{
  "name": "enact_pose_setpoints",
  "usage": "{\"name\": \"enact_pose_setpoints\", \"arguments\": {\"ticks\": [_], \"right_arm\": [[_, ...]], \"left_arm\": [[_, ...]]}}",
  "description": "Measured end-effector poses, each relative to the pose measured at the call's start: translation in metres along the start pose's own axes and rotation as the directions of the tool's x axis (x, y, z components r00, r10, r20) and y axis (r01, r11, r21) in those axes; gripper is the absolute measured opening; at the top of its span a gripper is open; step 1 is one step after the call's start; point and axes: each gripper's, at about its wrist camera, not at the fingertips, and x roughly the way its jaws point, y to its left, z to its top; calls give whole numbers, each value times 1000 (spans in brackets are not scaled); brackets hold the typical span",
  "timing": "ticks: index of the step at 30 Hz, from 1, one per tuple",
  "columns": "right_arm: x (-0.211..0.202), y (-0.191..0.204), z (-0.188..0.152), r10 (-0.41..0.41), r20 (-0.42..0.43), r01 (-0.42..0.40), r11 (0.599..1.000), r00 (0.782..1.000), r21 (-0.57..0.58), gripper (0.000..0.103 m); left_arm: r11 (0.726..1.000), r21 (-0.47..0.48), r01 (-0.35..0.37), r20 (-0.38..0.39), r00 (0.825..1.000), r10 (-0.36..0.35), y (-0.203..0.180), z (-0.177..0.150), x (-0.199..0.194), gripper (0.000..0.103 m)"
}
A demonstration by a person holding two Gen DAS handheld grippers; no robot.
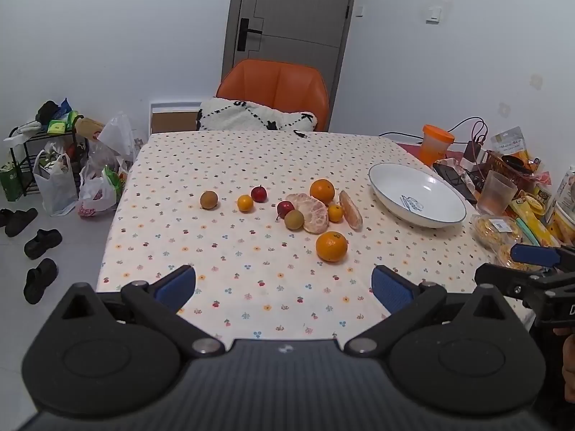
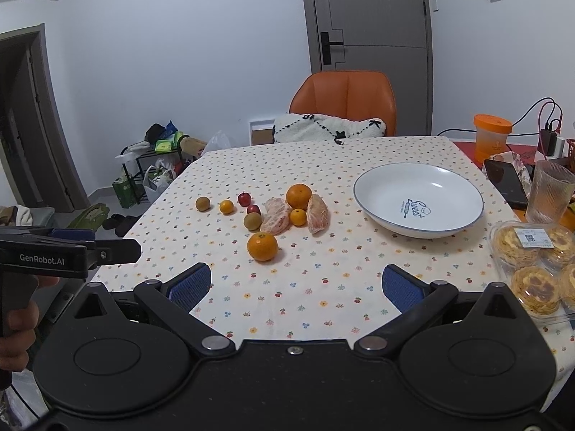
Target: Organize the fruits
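Fruit lies in a loose cluster mid-table: a near orange (image 1: 331,246) (image 2: 262,246), a far orange (image 1: 322,190) (image 2: 298,196), peeled pomelo pieces (image 1: 312,212) (image 2: 317,214), two small red fruits (image 1: 258,194) (image 2: 244,199), small tangerines (image 1: 245,203) (image 2: 226,207) and brown round fruits (image 1: 208,199) (image 2: 203,203). An empty white bowl (image 1: 417,194) (image 2: 418,199) stands to the right. My left gripper (image 1: 284,287) is open above the near table edge. My right gripper (image 2: 297,285) is open too, nothing between its fingers.
The floral tablecloth (image 1: 251,165) covers the table. At the right edge sit egg tarts in a plastic box (image 2: 535,255), a glass (image 2: 550,195), a phone (image 2: 505,181) and an orange jar (image 2: 491,136). An orange chair (image 1: 275,89) stands behind.
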Motion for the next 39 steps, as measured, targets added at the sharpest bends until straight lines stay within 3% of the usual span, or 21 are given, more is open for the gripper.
{"name": "enact_pose_setpoints", "arguments": {"ticks": [18,32,35,39], "right_arm": [[23,-1,-4,-3,-22,3,1000,1000,-14,103],[67,-7,1,95,-39,-94,995,995,39,103],[74,-10,2,118,-33,-117,992,992,56,102],[84,-11,5,129,-31,-127,990,991,53,93]], "left_arm": [[1000,-21,-11,-32,999,11,10,-3,17,103],[995,-83,59,9,998,-59,22,0,47,102],[995,-84,52,9,999,-51,24,1,54,101],[993,-101,54,17,998,-52,27,4,62,101]]}}
